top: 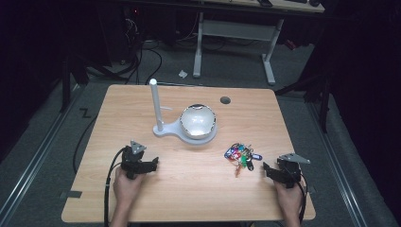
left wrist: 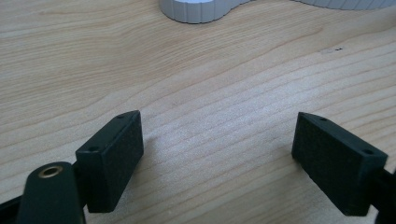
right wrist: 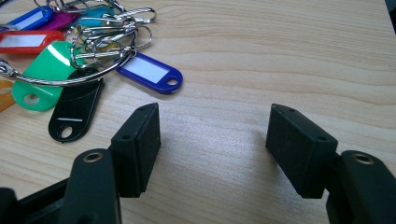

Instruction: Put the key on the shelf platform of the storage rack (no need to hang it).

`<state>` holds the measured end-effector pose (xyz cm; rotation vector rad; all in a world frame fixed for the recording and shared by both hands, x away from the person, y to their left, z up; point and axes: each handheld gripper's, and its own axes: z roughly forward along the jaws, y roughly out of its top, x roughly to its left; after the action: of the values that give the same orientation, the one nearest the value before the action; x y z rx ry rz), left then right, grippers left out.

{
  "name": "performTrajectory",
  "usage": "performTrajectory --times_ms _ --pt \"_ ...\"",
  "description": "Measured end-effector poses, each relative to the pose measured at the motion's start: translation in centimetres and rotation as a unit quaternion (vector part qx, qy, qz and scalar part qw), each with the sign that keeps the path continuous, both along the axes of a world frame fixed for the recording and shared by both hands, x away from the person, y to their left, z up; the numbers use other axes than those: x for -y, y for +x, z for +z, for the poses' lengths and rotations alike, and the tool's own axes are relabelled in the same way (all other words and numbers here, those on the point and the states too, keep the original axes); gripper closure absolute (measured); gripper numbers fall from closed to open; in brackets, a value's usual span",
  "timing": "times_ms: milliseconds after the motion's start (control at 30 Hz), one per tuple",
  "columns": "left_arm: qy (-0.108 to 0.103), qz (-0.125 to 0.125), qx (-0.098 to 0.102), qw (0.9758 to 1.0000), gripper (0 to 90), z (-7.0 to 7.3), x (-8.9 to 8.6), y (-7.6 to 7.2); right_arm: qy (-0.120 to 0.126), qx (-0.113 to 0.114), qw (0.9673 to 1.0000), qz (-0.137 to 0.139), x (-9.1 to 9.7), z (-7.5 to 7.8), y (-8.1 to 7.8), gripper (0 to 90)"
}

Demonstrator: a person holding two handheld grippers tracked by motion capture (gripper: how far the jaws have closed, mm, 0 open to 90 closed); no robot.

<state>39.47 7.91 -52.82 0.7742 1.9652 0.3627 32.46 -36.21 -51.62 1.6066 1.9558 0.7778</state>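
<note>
Both tongs are resting spread on the table [top: 189, 189]: left tongs [top: 153, 163], right tongs [top: 265, 168]. Right should be approaching the keys [top: 241, 155] low, targeting the ring.

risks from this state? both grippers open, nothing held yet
1. The key tags lie in a loose tangle on one ring. The right gripper, open just beside them, may pinch a single tag and drag the whole bunch.
2. The white stand has a tall thin post and a bowl on its base; a bump from the left gripper might tip it or shift it.
3. The tags sit near the right edge of the table; a push could slide them off.
</note>
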Motion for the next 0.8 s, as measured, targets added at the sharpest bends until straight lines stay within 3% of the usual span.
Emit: performTrajectory --times_ms 800 --pt "0.003 -0.001 0.001 1.0000 17.1 -0.02 -0.01 0.07 0.000 -0.002 1.0000 -0.002 -0.07 0.00 -0.02 33.2"
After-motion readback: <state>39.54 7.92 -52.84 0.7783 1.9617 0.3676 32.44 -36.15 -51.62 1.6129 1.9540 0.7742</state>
